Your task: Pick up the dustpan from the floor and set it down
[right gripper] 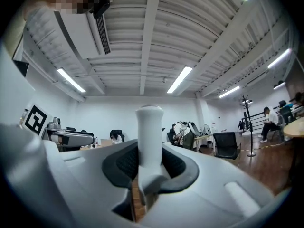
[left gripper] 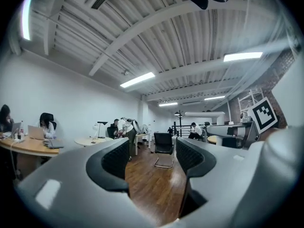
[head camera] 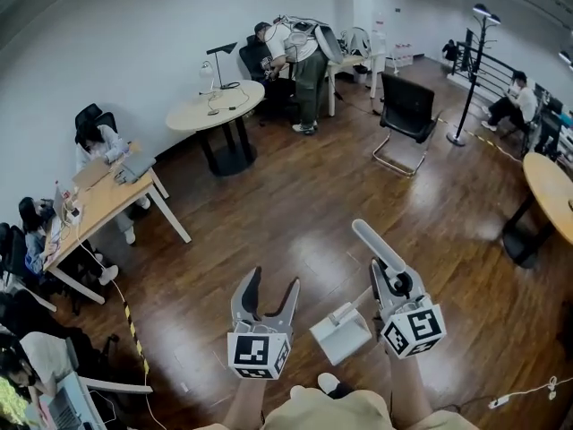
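We held dustpan (head camera: pixel 341 334) by handle in right gripper (head camera: pixel 391 282), fingers clamped on it, pan clear of wooden floor (head camera: pixel 295 204); left gripper (head camera: pixel 273 287) fingers wide, empty.

I'm in an open office: people (head camera: pixel 100 140) sit at laptops (head camera: pixel 134 170) along a long desk (head camera: pixel 103 206), a round desk (head camera: pixel 201 115) carries a lamp (head camera: pixel 218 61), a black chair (head camera: pixel 407 107) stands on the wood floor (head camera: pixel 286 213), and strip lights (left gripper: pixel 137 80) line the ceiling (left gripper: pixel 166 32).
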Demonstrator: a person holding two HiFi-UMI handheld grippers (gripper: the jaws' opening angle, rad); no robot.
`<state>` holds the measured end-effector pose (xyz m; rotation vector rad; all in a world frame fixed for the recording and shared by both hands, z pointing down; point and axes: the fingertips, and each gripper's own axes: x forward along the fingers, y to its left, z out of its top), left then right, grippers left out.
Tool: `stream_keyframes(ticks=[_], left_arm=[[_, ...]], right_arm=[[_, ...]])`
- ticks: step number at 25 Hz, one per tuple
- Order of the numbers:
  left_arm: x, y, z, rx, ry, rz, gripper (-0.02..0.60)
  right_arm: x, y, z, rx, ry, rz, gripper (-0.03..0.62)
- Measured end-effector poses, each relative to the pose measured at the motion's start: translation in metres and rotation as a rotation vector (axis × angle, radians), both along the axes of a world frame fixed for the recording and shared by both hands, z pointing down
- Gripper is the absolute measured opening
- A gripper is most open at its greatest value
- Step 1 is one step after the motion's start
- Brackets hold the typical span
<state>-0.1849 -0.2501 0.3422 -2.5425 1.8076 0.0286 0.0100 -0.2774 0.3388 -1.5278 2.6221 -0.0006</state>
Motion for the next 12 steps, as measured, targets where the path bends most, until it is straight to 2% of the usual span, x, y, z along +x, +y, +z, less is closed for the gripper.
stream_keyframes(ticks=[6, 12], left_arm=[[0.071, -0.005, 0.029, -0.066, -0.002, 0.175, 0.287], [0.144, -0.006, 0.079, -0.12, -0.064, 0.346, 0.287]], right_arm=[[0.048, 0.009, 0.048, -0.08, 0.043, 0.087, 0.078], [0.109, 0.023, 0.122, -0.137, 0.069, 0.152, 0.078]])
